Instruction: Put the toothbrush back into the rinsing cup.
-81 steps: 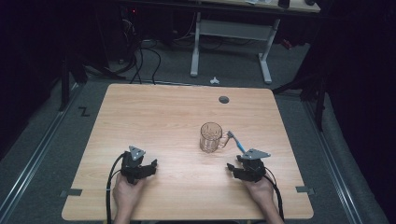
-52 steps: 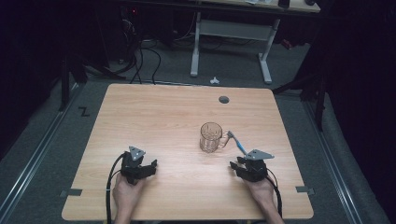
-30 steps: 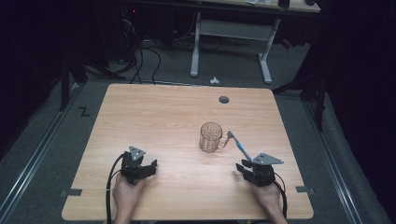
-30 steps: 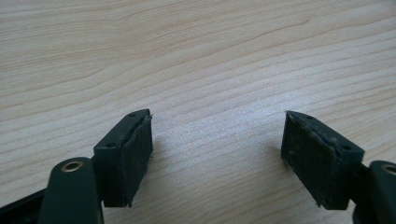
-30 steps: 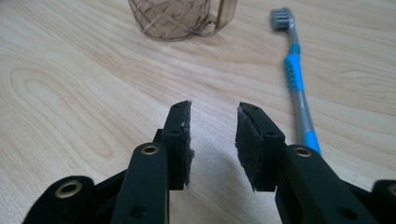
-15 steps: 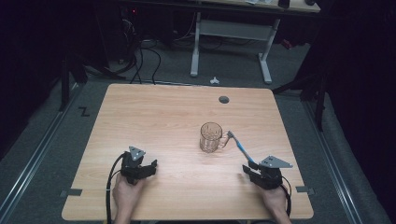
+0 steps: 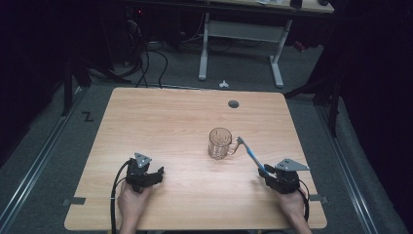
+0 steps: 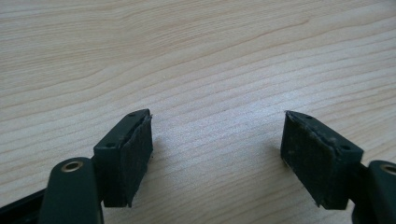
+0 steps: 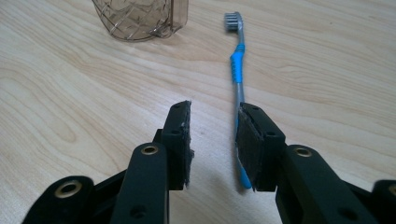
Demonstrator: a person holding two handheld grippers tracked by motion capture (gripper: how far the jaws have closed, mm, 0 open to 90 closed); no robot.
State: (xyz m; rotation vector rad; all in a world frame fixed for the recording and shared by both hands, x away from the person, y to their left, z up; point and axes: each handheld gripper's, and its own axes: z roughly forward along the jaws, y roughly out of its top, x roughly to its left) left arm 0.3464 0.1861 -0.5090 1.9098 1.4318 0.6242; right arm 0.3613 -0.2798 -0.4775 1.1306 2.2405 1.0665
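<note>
I am reading the toothbrush as light, stiff and slippery; my right gripper, half open and empty, is favouring its ribbed blue grip; my left gripper is gaping wide

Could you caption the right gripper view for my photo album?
Open black claw beside a blue-and-grey toothbrush lying near a clear patterned mug.

Blue-grey toothbrush lies flat beside clear mug.
</note>
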